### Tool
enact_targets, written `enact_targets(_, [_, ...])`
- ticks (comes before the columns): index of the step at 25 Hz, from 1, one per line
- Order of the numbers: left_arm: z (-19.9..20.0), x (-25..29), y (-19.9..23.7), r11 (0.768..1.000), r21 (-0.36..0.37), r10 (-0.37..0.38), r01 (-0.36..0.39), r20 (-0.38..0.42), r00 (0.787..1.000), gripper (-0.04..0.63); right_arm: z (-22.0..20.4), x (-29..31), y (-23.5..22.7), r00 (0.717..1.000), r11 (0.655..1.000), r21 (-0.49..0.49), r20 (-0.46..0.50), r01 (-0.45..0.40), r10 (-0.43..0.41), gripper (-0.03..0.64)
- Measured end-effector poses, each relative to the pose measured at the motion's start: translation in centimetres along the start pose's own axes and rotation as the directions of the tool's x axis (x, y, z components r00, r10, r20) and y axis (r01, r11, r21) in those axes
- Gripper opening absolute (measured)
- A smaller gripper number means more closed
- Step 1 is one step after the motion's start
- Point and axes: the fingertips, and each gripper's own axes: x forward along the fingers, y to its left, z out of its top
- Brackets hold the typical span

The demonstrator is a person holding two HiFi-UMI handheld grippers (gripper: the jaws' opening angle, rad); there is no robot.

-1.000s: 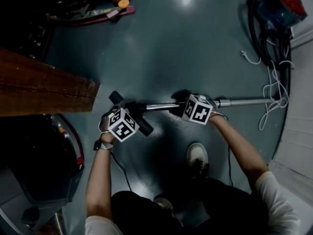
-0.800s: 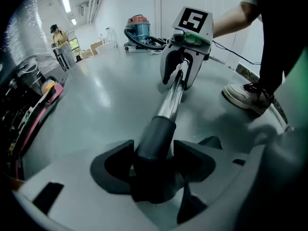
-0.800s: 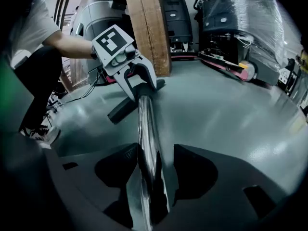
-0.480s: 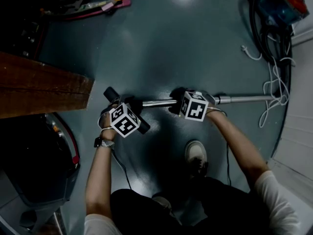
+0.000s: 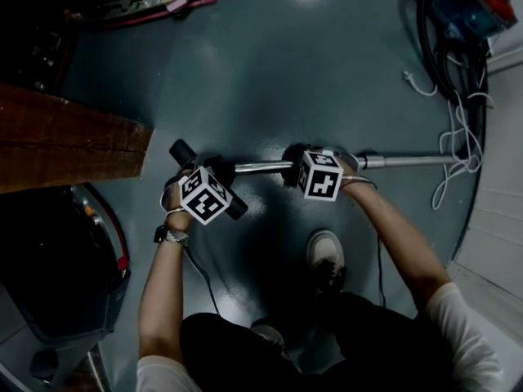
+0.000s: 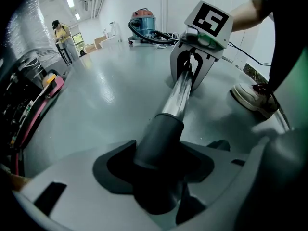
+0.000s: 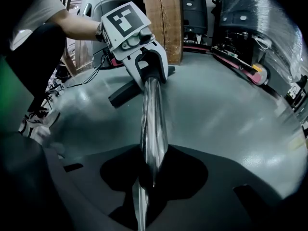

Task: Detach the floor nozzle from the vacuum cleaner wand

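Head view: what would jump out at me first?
A shiny wand lies across the middle of the floor, ending in a black floor nozzle. The left tongs and right tongs, each with a checkered cube, have just been closing, the left on the nozzle's neck, the right on the wand. A red-and-blue vacuum cleaner sits top right.

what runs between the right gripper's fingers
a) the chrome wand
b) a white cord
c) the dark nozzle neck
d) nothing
a: in the right gripper view the chrome wand runs between the fingers of the right gripper, which have just been closing on it; the dark nozzle neck sits in the left gripper, whose fingers have also been closing
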Motion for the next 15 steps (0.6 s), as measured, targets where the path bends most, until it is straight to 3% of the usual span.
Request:
enact_targets(4, [0.1, -0.7, -0.3, 1.000, 0.005, 0.010, -0.010, 0.017, 1.000, 0.230, 0.3, -0.6, 0.7, 1.000, 1.000, 0.000, 0.014, -0.013, 0.013, 0.143])
enact_targets(8, [1.2, -2.5, 0.0, 0.998, 0.020, 0.064, -0.066, 0.106, 0.992, 0.231, 0.9, -1.8, 0.5, 0.999, 1.000, 0.006, 0.047, -0.023, 0.023, 0.143])
enact_targets(15, [2.1, -4.4, 0.4, 0.975, 0.122, 0.168, -0.186, 0.144, 0.975, 0.232, 0.6, -2.5, 1.1, 0.996, 0.996, 0.052, 0.059, -0.067, 0.063, 0.143])
